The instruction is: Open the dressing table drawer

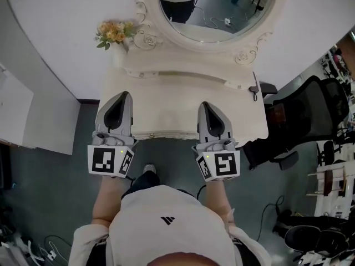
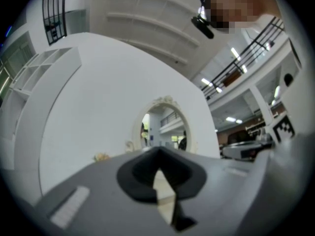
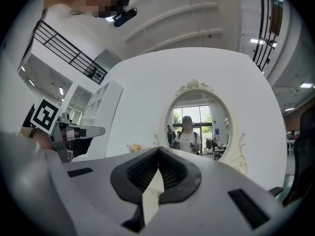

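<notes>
The left tongs are closed and empty, over the front left of the white desk. The drawer cannot be made out from above. The right tongs are likewise closed on nothing over the front right. A black chair stands beside the desk.

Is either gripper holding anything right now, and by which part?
Nothing is held. The left gripper and the right gripper are both shut with nothing between the jaws, above the dressing table.
</notes>
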The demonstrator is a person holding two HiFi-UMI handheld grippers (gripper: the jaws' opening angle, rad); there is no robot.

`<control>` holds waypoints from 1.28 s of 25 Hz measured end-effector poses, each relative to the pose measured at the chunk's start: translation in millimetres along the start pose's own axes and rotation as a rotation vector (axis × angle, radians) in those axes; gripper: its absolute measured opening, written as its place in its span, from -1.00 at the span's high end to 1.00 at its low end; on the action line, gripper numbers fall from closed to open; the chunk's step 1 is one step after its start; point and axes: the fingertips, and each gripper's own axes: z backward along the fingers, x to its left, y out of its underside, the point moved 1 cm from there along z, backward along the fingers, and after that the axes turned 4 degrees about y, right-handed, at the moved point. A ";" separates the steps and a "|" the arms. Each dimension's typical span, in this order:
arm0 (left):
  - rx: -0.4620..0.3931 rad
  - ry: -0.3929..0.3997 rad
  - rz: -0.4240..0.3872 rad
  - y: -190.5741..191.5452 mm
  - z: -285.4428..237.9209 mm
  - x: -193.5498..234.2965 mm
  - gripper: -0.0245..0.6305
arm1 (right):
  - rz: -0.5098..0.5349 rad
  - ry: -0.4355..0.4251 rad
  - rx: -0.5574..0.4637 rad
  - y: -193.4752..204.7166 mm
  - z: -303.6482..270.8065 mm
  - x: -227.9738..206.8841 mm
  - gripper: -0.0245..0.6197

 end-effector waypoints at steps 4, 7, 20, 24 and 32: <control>0.002 0.009 -0.001 3.8 -17.0 25.4 0.90 | 0.000 0.010 -0.002 2.0 -28.2 5.7 0.96; 0.003 0.017 -0.001 7.3 -25.7 43.0 0.90 | 0.002 0.018 -0.005 4.2 -45.7 12.2 0.96; 0.034 0.028 0.026 35.6 -50.8 89.9 0.90 | 0.015 0.024 0.033 22.2 -93.2 26.5 0.96; 0.057 0.019 0.036 47.0 -63.6 95.5 0.90 | 0.017 0.019 0.051 30.2 -105.4 20.6 0.96; 0.089 -0.024 0.034 66.0 -91.8 103.1 0.90 | 0.004 -0.021 0.066 43.2 -142.3 0.4 0.96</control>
